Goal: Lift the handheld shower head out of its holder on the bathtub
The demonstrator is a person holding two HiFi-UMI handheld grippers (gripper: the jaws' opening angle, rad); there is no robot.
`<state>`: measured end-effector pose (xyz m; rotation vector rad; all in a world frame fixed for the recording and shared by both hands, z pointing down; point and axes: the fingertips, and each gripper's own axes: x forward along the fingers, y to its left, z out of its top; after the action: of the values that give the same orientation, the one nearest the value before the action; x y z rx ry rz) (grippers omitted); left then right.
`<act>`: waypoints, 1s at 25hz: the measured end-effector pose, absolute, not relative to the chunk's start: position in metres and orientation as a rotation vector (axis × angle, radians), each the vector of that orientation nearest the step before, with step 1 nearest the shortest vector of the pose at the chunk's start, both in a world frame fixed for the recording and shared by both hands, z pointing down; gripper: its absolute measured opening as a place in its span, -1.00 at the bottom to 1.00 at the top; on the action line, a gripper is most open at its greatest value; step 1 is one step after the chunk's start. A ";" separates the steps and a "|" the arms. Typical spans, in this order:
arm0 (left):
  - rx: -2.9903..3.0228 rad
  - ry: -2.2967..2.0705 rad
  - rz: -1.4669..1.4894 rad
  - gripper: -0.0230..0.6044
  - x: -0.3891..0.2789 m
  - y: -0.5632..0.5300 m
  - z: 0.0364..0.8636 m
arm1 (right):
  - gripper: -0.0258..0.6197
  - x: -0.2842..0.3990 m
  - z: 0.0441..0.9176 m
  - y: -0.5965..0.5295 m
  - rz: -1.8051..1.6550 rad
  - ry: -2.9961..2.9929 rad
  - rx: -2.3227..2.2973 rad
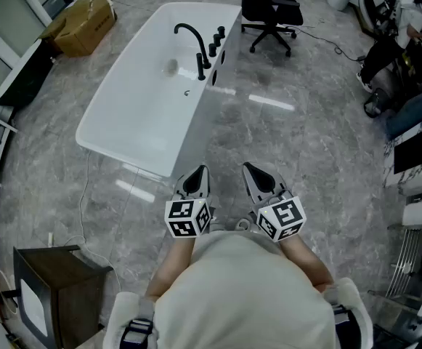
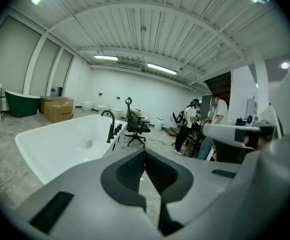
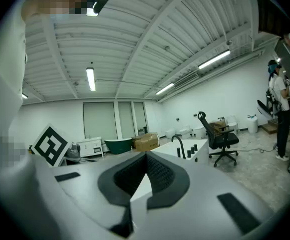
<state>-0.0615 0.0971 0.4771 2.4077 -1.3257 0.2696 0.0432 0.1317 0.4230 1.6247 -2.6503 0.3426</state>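
My left gripper (image 1: 199, 170) and right gripper (image 1: 249, 168) are both closed, empty. The slim black handheld shower head (image 1: 200, 67) stands upright at upper centre, well apart, nearer my left.

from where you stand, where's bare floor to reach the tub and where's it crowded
Bare floor lies right of the bathtub, up to the office chair. It is crowded with gear along the right edge, and a cabinet stands lower left.
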 end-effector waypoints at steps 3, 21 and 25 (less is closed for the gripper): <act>2.407 -1.329 0.258 -0.86 -0.064 0.104 0.476 | -0.86 0.042 0.425 0.138 0.326 -2.643 1.611; 2.336 -1.403 0.234 -0.86 -0.058 0.101 0.478 | -0.86 0.060 0.428 0.129 0.346 -2.689 1.542; 2.290 -1.407 0.230 -0.86 -0.056 0.104 0.483 | -0.86 0.062 0.434 0.127 0.404 -2.701 1.519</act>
<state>-0.0558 0.1044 0.4835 2.2901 -1.4066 0.2302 0.0621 0.1269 0.4344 1.5186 -2.7007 0.4042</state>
